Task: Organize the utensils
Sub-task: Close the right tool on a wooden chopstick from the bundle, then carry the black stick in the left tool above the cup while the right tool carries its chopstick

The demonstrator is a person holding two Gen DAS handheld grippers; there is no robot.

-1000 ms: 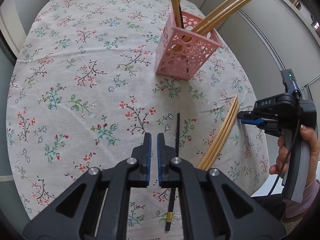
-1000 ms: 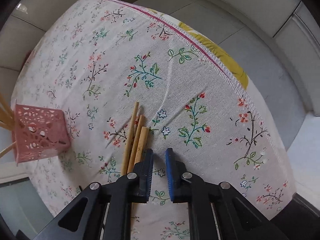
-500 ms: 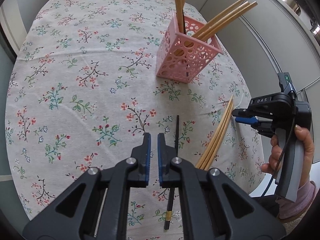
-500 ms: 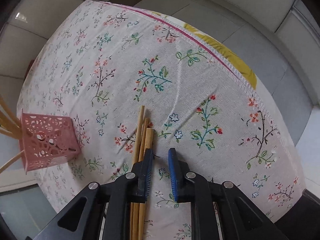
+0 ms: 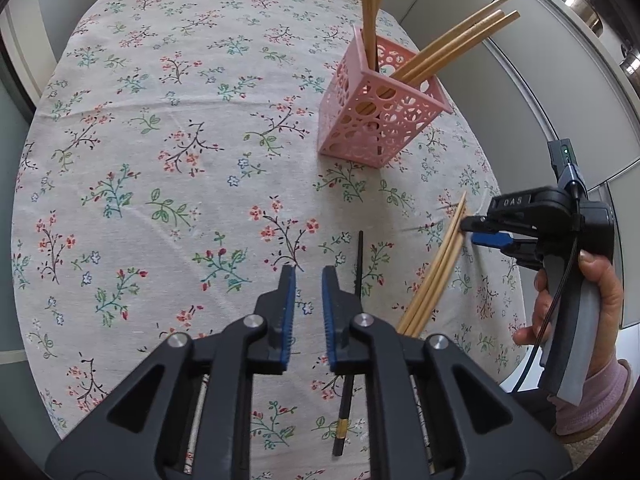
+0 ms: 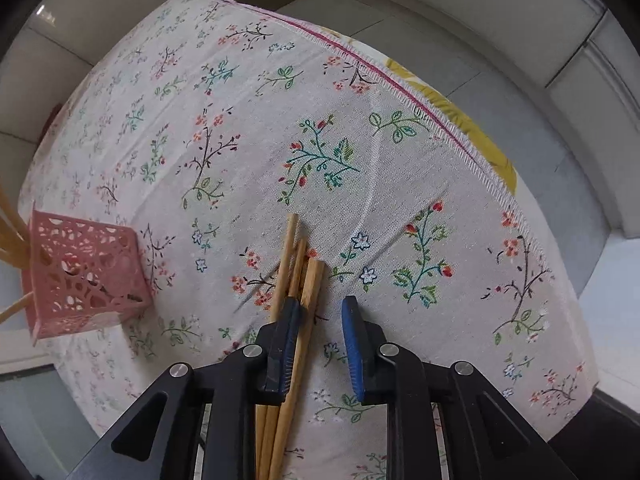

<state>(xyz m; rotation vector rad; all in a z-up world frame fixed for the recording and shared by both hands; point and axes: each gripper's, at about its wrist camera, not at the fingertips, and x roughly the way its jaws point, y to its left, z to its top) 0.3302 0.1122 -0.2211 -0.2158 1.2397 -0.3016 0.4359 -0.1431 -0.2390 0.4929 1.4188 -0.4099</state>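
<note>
A pink perforated holder (image 5: 380,116) stands on the floral tablecloth with several wooden chopsticks in it; it also shows in the right wrist view (image 6: 84,276). A bundle of three wooden chopsticks (image 5: 436,276) lies flat on the cloth, also seen in the right wrist view (image 6: 298,276). One black chopstick (image 5: 354,304) lies left of them. My right gripper (image 6: 320,312) is open, low over the bundle's ends, with its left finger over them. It shows in the left wrist view (image 5: 476,232) at the bundle's far tips. My left gripper (image 5: 308,276) is open and empty above the cloth.
The table's hemmed edge (image 6: 448,124) runs close behind the bundle, with tiled floor beyond. Grey cabinet fronts (image 5: 540,92) stand behind the holder. A person's hand (image 5: 596,292) holds the right gripper's handle at the table's right edge.
Both grippers have opened wider. My right gripper has moved down and forward over the wooden chopsticks' ends. The holder appears nearer in the left wrist view.
</note>
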